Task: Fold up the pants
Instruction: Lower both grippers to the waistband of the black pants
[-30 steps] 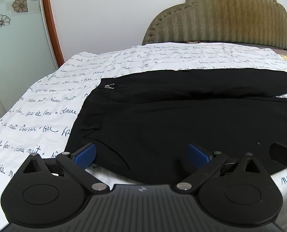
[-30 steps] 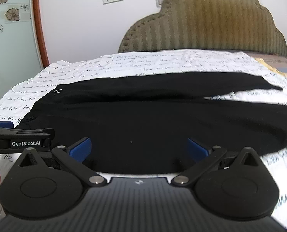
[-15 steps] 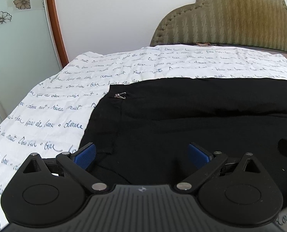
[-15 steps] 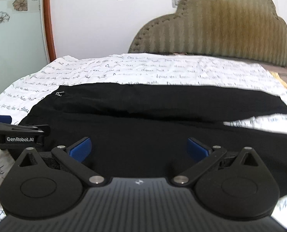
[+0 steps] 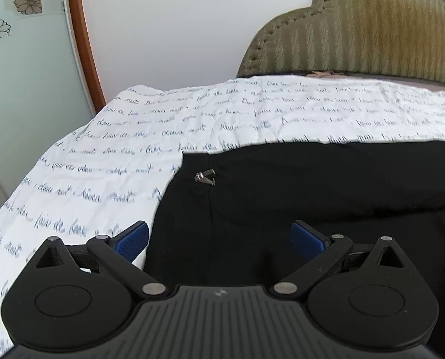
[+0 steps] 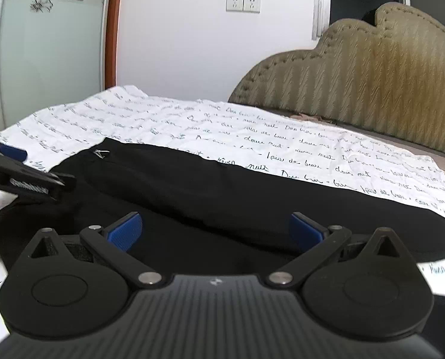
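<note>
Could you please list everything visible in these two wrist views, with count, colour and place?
pants: one, black, spread flat on the sheet
metal clasp: one, silver, on the pants near their left end
sheet: one, white with blue script, covering the bed
headboard: one, olive padded, behind the bed
wall sockets: two, white, on the wall
glass panel: one, pale with flower prints, far left
left gripper: one, black with blue pads, open over the pants' left end
right gripper: one, black with blue pads, open over the pants
</note>
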